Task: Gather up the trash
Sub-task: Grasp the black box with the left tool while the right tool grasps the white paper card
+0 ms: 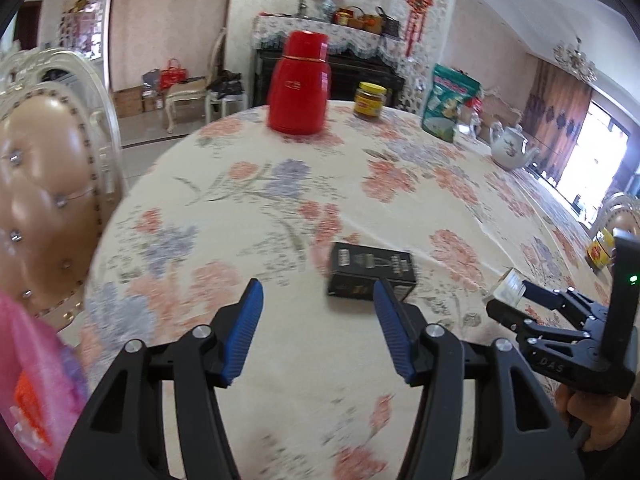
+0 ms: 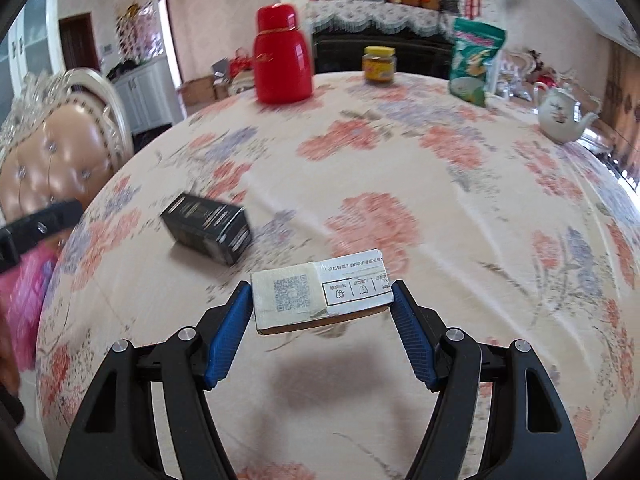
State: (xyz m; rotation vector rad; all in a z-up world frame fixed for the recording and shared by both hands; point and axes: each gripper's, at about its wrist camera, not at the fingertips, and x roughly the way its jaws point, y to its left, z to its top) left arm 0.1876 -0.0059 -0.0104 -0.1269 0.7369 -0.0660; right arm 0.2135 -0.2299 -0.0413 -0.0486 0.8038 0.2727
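A black carton (image 1: 370, 270) lies on the flowered tablecloth (image 1: 280, 200), just ahead of my left gripper (image 1: 318, 284). That gripper is open with nothing between its blue pads, and its right fingertip overlaps the carton's near corner in the left wrist view. My right gripper (image 2: 322, 286) is shut on a small white box (image 2: 322, 292) with a QR code, held above the cloth over its own shadow. The same white box (image 1: 506, 286) shows at the right of the left wrist view. In the right wrist view the black carton (image 2: 208, 227) lies to the left. A pink plastic bag (image 1: 36, 380) hangs at the lower left.
At the table's far side stand a red flask (image 1: 298, 84), a yellow-lidded jar (image 1: 370, 100), a green packet (image 1: 452, 100) and a white teapot (image 1: 510, 146). A yellow tin (image 1: 600, 248) sits at the right edge. A padded chair (image 1: 44, 184) stands close on the left.
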